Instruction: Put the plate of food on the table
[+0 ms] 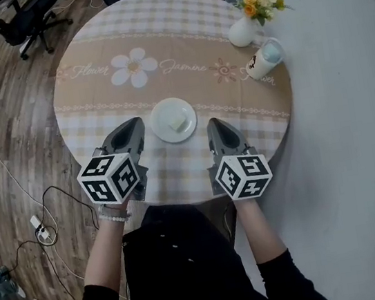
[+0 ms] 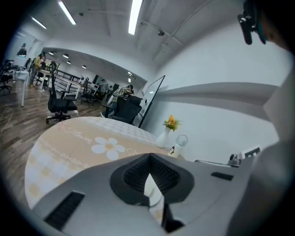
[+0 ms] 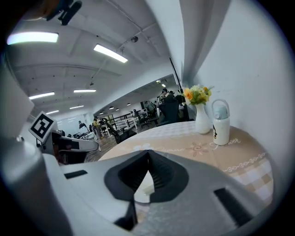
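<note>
The plate with its pale food block sits flat on the desk, between my tools' tips. Both the left tool and the right tool are pressed together and empty. I'd withdraw toward six o'clock, clear of the rim.

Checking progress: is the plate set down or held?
On the table: plate lies flat between shut left claw and right claw, touching neither.

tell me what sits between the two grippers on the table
The white plate, with a pale piece of food on it, lies between the left gripper and the right gripper. The head view shows it.
</note>
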Tool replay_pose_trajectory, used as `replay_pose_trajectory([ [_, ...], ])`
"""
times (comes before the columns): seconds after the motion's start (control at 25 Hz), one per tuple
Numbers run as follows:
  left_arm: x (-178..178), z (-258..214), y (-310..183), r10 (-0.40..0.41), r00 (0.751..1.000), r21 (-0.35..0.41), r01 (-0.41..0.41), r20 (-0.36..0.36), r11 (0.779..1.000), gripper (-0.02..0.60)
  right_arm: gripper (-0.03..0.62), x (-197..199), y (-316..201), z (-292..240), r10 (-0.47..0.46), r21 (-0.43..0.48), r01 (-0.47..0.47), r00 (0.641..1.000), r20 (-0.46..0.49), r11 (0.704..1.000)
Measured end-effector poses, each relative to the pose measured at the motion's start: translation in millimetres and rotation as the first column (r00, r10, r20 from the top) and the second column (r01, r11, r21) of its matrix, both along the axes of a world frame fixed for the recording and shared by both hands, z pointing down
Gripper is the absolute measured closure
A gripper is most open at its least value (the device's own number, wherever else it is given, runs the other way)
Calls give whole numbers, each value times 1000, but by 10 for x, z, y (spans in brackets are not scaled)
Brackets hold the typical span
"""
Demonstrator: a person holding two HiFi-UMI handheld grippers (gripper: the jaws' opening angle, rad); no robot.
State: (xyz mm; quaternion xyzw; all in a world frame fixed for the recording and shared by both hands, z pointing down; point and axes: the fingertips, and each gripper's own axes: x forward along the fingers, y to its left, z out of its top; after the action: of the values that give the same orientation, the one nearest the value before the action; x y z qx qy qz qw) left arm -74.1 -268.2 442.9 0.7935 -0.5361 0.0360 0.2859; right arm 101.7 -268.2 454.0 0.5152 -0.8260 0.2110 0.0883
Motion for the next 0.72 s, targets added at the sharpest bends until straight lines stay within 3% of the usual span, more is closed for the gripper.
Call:
replay_pose_trajectory([
  [0.44, 20, -833, 364, 31, 998, 203, -43, 59, 978, 580, 595, 34, 279, -842, -29, 198, 37, 999, -42, 979],
  [0.72, 29, -1123, 525, 49, 998, 241, -58, 41, 969, 580, 595, -69, 433, -1293, -70, 311, 100, 992, -108, 945],
])
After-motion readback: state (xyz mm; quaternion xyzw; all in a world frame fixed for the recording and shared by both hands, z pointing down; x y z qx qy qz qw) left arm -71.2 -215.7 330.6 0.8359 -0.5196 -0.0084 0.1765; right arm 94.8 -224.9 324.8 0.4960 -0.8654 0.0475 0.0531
